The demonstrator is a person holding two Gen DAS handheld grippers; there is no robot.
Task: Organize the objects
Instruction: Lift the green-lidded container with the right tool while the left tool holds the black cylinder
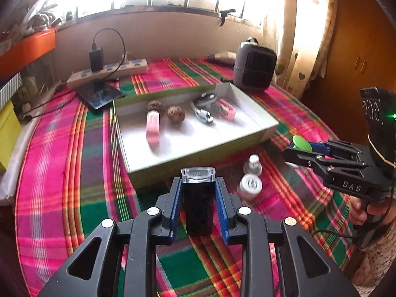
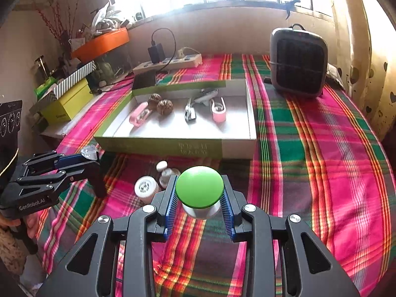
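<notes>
Holding two items at once, both off the cloth: left gripper [image 1: 198, 205] is clamped on a black bottle [image 1: 199, 208] with a clear cap, right gripper [image 2: 199, 205] is clamped on a green-capped jar [image 2: 200, 193], pads squeezing just under the cap on the pale body. Tray [image 2: 237, 146] sits ahead of both, already holding a pink case [image 1: 152, 128], two walnuts [image 1: 176, 113], a metal clip [image 1: 203, 116] and a pink clip [image 1: 225, 109]. Two small white bottles [image 1: 250, 185] lie on the blanket [image 2: 321, 148] between the grippers and the tray's near wall. Risks as I read them: jar grip is high and narrow, so a tilt on the way in could let it pivot or slip out; the black bottle's sides look smooth, same slip concern if the jaws ease early. Near wall of the tray is raised, so a low approach would knock either item against it or shove the tray. Both grippers heading for one tray could clash; stagger them. Dropping onto the walnuts or clips would scatter them; front half of the tray floor looks free. Watch the white bottles under the path, easy to kick.
</notes>
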